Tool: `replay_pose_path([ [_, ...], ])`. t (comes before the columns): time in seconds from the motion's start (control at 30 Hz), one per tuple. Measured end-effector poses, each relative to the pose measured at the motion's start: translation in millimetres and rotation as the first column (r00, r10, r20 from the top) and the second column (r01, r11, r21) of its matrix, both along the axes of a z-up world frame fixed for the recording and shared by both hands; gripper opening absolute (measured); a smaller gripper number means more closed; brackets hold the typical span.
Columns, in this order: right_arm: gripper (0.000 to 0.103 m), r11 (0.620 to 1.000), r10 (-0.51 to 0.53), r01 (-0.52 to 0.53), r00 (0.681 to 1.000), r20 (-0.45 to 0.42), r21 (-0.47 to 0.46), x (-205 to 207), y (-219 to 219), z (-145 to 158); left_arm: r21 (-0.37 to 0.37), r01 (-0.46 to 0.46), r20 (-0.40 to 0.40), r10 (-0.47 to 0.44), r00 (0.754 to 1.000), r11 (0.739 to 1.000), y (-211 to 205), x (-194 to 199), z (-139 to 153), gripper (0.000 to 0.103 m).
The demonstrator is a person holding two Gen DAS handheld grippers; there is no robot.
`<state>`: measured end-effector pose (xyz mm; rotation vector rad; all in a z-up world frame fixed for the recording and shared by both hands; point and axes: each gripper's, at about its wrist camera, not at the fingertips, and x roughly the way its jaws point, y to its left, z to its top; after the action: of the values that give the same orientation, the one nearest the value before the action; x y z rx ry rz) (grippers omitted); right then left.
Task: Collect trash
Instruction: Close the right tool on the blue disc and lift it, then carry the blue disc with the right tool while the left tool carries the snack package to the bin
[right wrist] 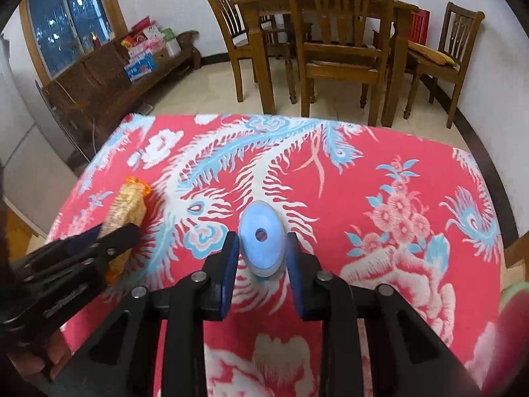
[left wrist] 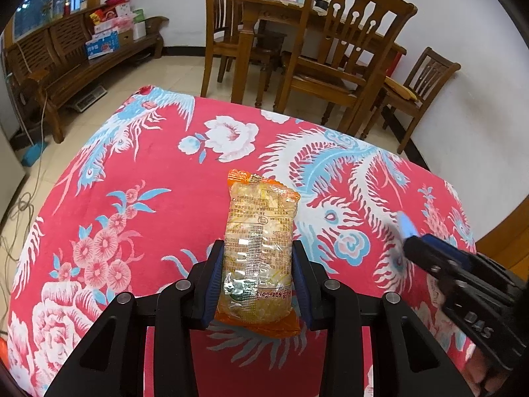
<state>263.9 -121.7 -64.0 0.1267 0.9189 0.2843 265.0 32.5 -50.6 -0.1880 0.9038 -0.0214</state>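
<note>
Both fingers of the left gripper [left wrist: 259, 264] press the sides of a clear orange-ended snack packet [left wrist: 259, 251], lifted above the red floral cloth [left wrist: 165, 165]. Right gripper [right wrist: 262, 254] pads clamp a pale blue oval object [right wrist: 262, 238] over the same cloth.

Red floral cloth [left wrist: 185, 172] over the tabletop beneath the jaws, wooden dining table [left wrist: 264, 10] and chairs [left wrist: 347, 56] beyond them, wooden bench [left wrist: 66, 63] stacked with boxes [left wrist: 102, 44] far left, window [right wrist: 66, 16] above it
</note>
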Motion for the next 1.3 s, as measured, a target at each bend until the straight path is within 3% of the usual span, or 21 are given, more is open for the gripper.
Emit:
replay_pose_path([
  [0.57, 0.03, 0.993, -0.067, 0.062, 0.996, 0.053, 0.099, -74, -47, 33, 0.027, 0.061, 0.075, -0.063, 0.995, 0.998, -28, -42, 35, 0.039],
  [1.3, 0.03, 0.941, -0.287, 0.27, 0.956, 0.059, 0.205, -176, -144, 48, 0.03, 0.263, 0.103, -0.265, 0.959, 0.964, -122, -106, 59, 0.039],
])
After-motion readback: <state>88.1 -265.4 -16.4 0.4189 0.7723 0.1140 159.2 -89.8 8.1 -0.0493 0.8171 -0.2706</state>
